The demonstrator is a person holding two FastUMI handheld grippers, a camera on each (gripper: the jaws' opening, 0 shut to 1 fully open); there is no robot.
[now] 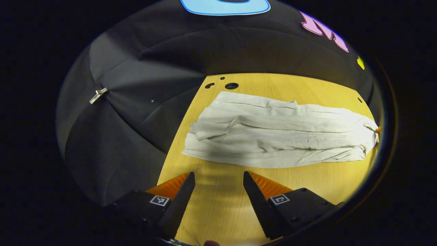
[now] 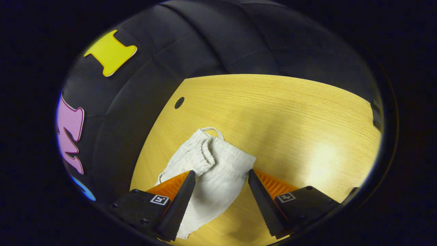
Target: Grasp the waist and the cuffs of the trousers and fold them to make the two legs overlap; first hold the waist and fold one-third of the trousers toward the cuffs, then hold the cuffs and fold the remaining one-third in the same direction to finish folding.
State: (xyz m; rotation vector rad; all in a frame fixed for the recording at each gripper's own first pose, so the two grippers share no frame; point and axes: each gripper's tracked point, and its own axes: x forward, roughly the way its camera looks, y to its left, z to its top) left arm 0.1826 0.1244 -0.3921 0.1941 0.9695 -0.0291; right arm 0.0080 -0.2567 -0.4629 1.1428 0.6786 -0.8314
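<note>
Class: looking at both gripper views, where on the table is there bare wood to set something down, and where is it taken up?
Bare wood lies between the left gripper and the trousers, and across the table beyond and right of the waist. The trousers take up the middle strip; the open right gripper hangs over the waist.

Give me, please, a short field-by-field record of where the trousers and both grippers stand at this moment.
trousers: white trousers lie lengthwise on the wooden table, legs overlapped
waist: gathered waistband with a drawstring loop, under the right gripper
left gripper: left gripper open, over bare table, short of the trousers' near edge
right gripper: right gripper open, fingers either side of the waist end, not closed on it
fold in thirds: not yet started
</note>
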